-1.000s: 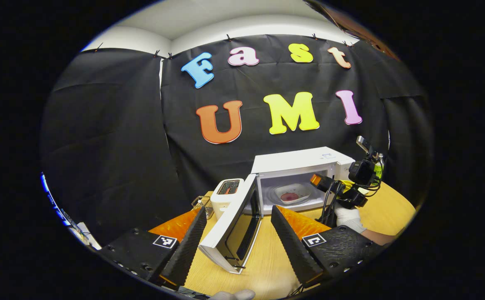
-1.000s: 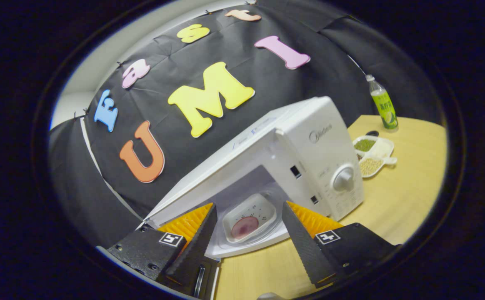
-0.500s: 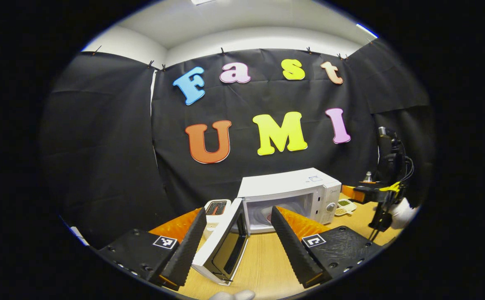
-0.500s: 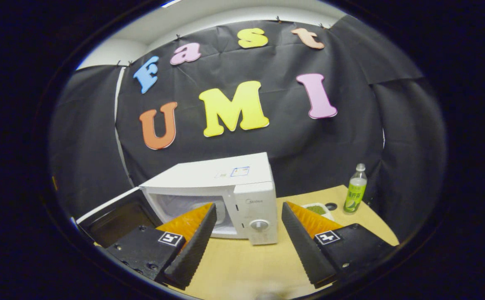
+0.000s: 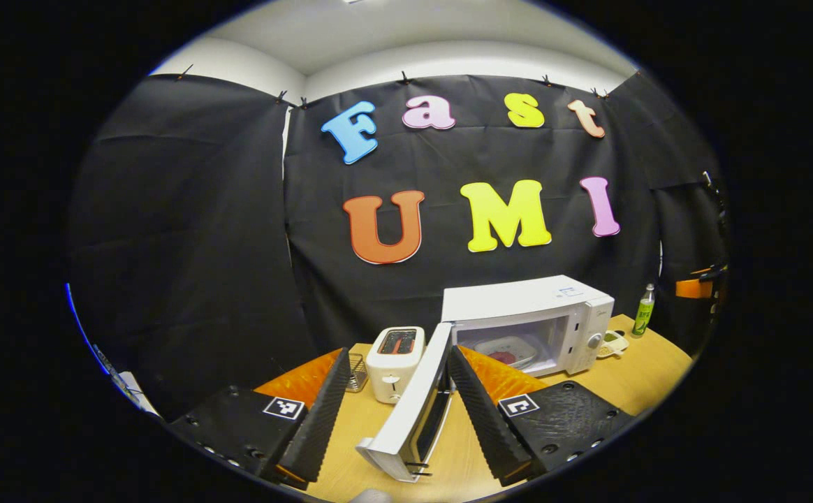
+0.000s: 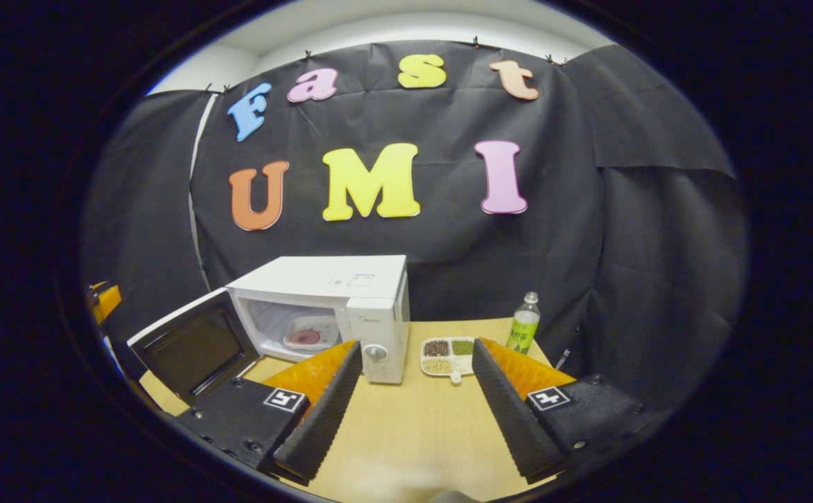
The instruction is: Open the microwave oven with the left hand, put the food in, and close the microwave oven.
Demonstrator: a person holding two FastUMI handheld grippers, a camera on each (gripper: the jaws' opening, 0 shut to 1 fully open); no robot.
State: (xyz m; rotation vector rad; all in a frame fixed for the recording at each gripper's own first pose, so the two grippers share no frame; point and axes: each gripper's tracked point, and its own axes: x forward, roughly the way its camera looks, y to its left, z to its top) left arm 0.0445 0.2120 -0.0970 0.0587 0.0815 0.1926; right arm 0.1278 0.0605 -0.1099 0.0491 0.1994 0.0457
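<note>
Food [image 6: 304,337], a reddish patch hard to make out, lies in a white dish [image 6: 309,331] inside the microwave oven [image 6: 350,307], whose door [image 5: 413,409] hangs open between the left gripper [image 5: 391,419] jaws, wide apart and touching nothing. Right gripper [image 6: 413,412] jaws gape empty. At 3 o'clock of the oven on the counter [image 6: 406,433], a divided tray [image 6: 447,355] holds grains beside a bottle [image 6: 522,331].

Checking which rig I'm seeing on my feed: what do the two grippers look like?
The left gripper and right gripper look alike: two wedge-shaped fingers with ridged inner faces, on dark textured blocks with screw holes. Each block carries a small square black-and-white marker tag.
</note>
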